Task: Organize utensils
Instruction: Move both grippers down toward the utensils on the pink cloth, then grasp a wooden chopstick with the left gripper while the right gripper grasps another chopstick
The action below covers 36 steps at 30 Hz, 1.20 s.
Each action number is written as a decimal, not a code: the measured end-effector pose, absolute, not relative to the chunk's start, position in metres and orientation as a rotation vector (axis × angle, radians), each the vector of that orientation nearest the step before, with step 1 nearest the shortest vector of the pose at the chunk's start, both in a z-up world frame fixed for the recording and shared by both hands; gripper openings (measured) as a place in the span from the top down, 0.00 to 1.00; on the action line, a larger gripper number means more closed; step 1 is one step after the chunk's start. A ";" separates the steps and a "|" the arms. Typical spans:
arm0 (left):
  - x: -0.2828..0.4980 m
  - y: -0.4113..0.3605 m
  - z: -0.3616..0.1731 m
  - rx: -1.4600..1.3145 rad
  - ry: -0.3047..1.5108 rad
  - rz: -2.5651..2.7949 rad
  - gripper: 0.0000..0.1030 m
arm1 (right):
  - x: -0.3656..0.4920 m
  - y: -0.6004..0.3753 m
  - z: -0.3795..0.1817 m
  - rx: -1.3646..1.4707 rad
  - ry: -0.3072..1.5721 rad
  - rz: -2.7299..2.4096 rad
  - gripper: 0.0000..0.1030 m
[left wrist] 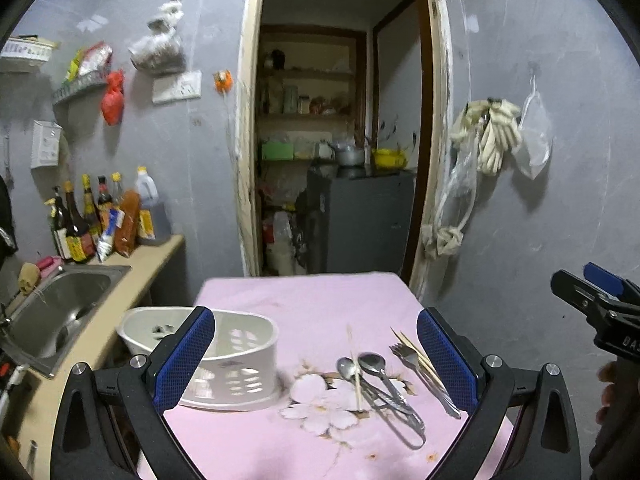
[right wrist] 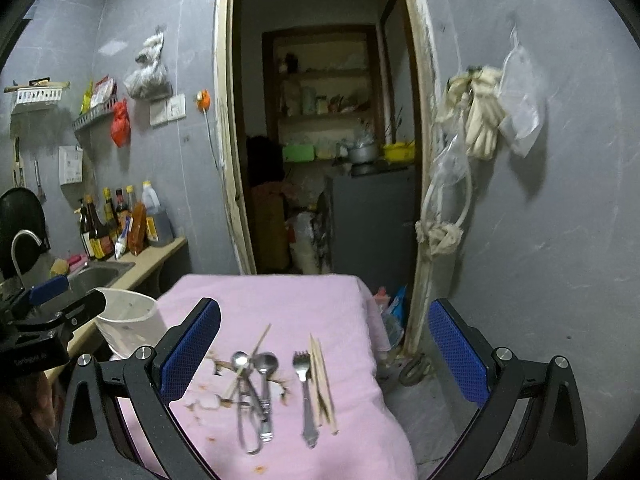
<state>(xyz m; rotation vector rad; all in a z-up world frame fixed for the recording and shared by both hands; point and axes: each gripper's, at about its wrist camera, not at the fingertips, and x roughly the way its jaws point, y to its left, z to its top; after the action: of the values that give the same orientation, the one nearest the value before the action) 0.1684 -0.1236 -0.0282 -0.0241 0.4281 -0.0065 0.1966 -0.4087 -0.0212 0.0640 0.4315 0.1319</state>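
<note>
On the table [left wrist: 320, 296], which is covered by a pink floral cloth, all task items are laid out and none is held. Toward the left edge of the table, nearest the sink [left wrist: 60, 304], a white slotted utensil holder [left wrist: 224, 360] stands upright. Its interior is only partly visible; no utensil is seen standing in it, so the sorting is judged not yet begun.

Both tools are held above the near edge of the table. The left gripper [left wrist: 316, 356] is spread wide, with nothing between its blue pads; the holder lies behind its left finger and the utensils lie between the two fingers in the view. The right gripper [right wrist: 324, 352] is likewise spread wide and empty, and is aimed at the utensil group.

The utensils lie flat on the cloth, to the right of the holder and apart from it. Two spoons [right wrist: 252, 364] lie side by side with crossed handles, and a looped metal utensil [right wrist: 248, 428] that cannot be identified overlaps them. A single chopstick [right wrist: 256, 350] lies across this cluster. Just to the right, a fork [right wrist: 305, 396] lies with its tines pointing away, and a pair of chopsticks [right wrist: 322, 384] lies beside it, touching or nearly touching its handle.

Remaining work is judged to be the whole task: every utensil is still to be picked up and placed in the holder.
</note>
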 end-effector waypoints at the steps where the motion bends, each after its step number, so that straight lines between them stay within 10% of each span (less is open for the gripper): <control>1: 0.178 -0.130 -0.033 -0.021 0.445 -0.007 0.01 | 0.208 -0.413 -0.028 0.067 0.454 0.144 0.01; 13: 0.276 -0.174 -0.091 0.000 0.558 0.004 0.09 | 0.324 -0.432 -0.112 0.062 0.624 0.207 0.02; 28: 0.374 -0.166 -0.170 -0.089 0.836 0.027 0.57 | 0.389 -0.381 -0.206 0.088 0.888 0.364 0.70; 36: 0.396 -0.171 -0.190 -0.074 0.932 -0.017 0.69 | 0.401 -0.372 -0.222 0.088 0.960 0.401 0.82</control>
<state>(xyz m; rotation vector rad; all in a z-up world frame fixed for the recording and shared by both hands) 0.3956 -0.1710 -0.1896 -0.0736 0.9321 -0.0169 0.4007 -0.3716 -0.2220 0.0877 0.9598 0.4009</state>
